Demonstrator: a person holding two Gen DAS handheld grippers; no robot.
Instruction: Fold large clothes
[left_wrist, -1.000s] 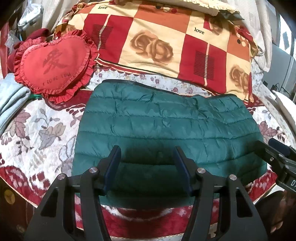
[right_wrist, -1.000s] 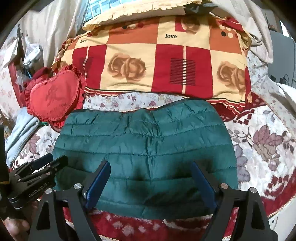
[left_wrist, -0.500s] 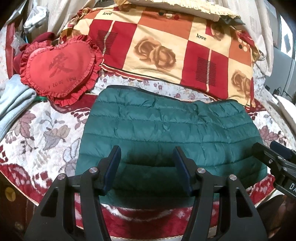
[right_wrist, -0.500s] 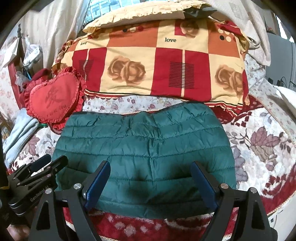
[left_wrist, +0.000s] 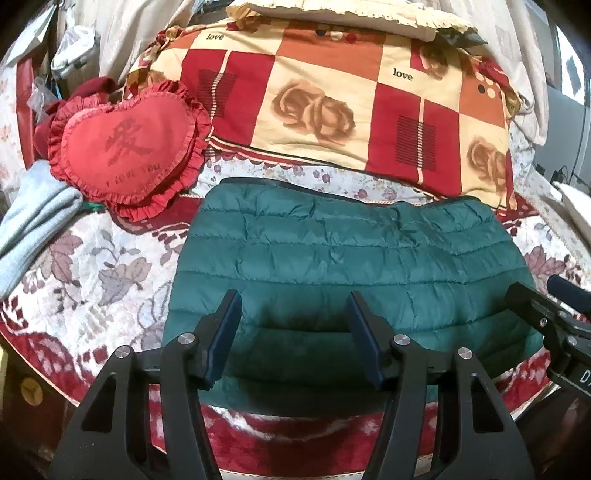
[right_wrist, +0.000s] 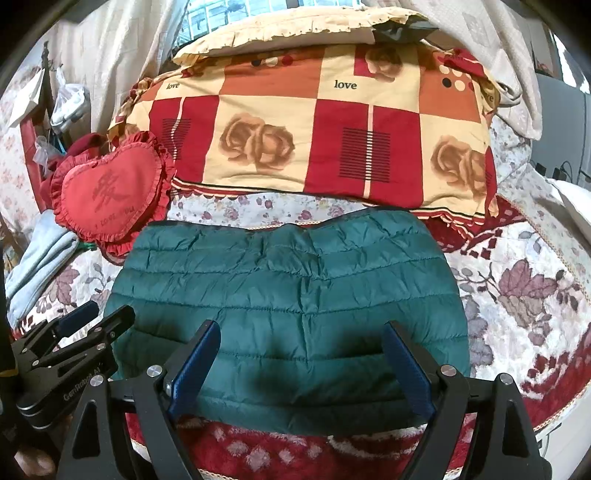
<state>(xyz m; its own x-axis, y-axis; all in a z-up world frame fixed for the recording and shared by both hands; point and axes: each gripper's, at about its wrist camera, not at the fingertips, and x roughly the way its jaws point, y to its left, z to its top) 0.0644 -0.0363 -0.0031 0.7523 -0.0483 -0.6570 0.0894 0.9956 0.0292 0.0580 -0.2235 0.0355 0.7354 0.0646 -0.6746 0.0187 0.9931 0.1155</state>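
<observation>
A green quilted jacket (left_wrist: 351, 266), folded into a wide rectangle, lay flat on a floral bedspread (left_wrist: 92, 280) near the bed's front edge. The left gripper (left_wrist: 291, 321) hovered above its near edge, fingers apart and empty. The right gripper (right_wrist: 301, 354) hovered beside it, fingers spread wider, also empty. Behind the jacket sat a checked rose-print pillow (right_wrist: 314, 147) and a red heart cushion (left_wrist: 125, 147).
</observation>
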